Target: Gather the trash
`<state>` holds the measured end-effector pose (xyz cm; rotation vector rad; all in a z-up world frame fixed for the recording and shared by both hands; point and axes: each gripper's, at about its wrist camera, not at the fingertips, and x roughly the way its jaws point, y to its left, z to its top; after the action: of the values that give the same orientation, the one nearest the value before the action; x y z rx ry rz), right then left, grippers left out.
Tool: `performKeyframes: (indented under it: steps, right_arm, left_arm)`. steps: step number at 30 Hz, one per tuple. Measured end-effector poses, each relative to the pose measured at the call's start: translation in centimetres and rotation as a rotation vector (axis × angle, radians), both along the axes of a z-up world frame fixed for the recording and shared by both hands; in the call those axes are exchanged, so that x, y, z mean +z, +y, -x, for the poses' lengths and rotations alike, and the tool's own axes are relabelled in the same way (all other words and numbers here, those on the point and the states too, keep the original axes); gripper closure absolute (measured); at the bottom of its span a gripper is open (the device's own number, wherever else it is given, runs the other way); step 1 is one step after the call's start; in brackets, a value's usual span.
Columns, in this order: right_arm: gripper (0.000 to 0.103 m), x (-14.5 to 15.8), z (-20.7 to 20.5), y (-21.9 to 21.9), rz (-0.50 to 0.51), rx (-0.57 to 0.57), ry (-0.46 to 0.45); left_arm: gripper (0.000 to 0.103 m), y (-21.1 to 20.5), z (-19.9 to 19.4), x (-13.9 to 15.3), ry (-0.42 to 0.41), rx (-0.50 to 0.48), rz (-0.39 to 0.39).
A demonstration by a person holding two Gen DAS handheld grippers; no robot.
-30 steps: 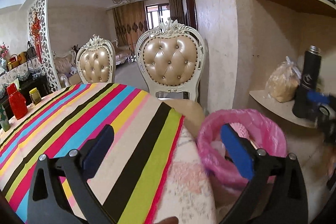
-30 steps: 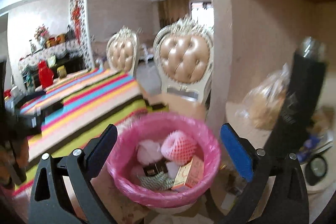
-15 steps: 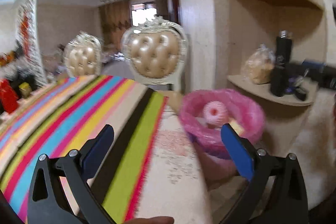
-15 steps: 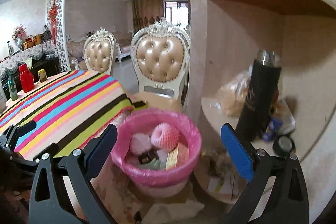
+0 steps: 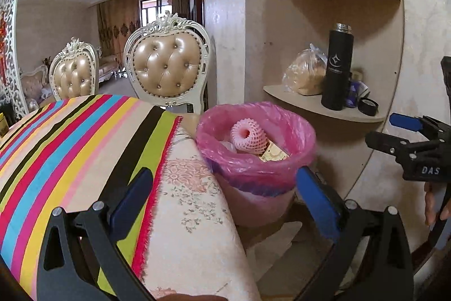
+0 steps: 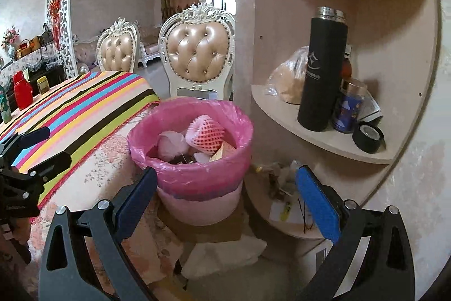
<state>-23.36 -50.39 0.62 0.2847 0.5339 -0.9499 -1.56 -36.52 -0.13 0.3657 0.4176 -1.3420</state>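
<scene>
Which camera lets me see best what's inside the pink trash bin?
The right wrist view: it looks down into the trash bin, showing the foam net and more scraps. The left wrist view shows less inside.

The left gripper (image 5: 225, 199) has swung right and pulled back, so the bin (image 5: 255, 151) now sits whole between its fingers; the right gripper (image 6: 225, 193) has backed away from the bin (image 6: 194, 157), toward the shelf (image 6: 318, 134) side.
</scene>
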Motion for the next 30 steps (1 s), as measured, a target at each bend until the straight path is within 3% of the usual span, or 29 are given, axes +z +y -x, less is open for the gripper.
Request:
performKeyframes:
  steps: [30]
  right_arm:
    - [0.009,-1.8,-1.1,0.0,0.0,0.052,0.05]
  left_arm:
    - [0.004,-0.7,1.0,-1.2,-0.009,-0.061,-0.032]
